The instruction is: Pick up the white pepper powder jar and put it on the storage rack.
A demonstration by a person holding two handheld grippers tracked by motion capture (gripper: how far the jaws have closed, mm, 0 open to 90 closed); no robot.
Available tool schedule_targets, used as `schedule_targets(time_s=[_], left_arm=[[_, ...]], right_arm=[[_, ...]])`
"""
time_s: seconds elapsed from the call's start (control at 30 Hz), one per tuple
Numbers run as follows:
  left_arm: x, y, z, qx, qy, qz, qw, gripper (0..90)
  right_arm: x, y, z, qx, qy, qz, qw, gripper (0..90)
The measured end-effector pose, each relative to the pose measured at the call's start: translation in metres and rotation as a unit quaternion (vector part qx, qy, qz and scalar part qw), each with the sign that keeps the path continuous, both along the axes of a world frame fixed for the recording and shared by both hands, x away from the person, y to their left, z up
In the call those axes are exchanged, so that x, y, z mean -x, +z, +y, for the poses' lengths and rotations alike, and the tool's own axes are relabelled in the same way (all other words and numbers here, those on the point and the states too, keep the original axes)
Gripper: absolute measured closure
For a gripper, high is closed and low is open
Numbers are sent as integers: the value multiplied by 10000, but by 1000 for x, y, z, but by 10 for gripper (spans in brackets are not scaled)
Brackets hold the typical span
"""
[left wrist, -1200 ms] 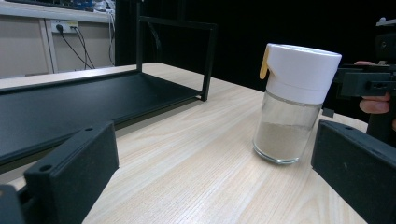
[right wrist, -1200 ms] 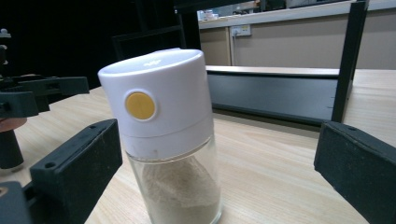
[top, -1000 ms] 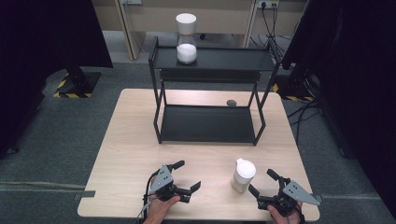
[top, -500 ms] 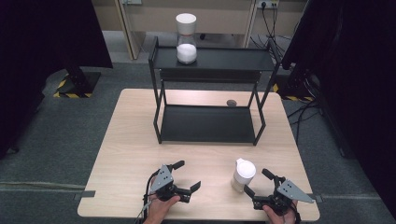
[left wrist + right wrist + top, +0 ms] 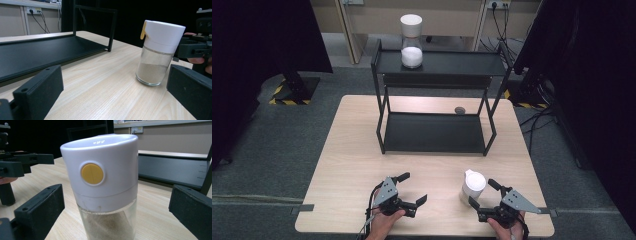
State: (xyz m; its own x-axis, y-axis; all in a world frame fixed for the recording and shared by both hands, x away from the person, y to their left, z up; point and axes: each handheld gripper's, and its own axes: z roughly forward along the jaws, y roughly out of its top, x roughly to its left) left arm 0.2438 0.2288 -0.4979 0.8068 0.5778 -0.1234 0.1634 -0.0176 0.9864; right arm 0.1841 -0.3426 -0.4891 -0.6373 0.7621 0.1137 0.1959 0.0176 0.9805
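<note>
A glass jar with a white lid and a yellow button stands upright on the table near its front right; pale powder fills its lower part. My right gripper is open, its jaws on either side of the jar without touching it. My left gripper is open and empty at the front middle, pointing toward the jar. An hourglass-shaped white container stands on the top shelf of the black rack.
The black two-level rack's lower shelf is bare. A small grey disc lies on the table behind the rack. Bare wood stretches left of the rack. Cables hang off the right side.
My right gripper has moved forward and left toward the jar, so its jaws now flank it. The left gripper has stayed where it was.
</note>
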Motion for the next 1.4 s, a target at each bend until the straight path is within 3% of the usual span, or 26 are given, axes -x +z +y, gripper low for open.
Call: schedule_targets(time_s=[0.2, 0.87, 1.4], left_arm=[[-1, 0, 1, 11, -17, 33, 10000, 2], [-1, -1, 0, 2, -24, 40, 10000, 2], [-2, -1, 0, -3, -36, 49, 10000, 2]], right_arm=[[-5, 1, 6, 110, 63, -8, 9999, 11], [-15, 1, 10, 261, 296, -124, 9991, 176], [-19, 4, 19, 504, 237, -164, 9983, 303]])
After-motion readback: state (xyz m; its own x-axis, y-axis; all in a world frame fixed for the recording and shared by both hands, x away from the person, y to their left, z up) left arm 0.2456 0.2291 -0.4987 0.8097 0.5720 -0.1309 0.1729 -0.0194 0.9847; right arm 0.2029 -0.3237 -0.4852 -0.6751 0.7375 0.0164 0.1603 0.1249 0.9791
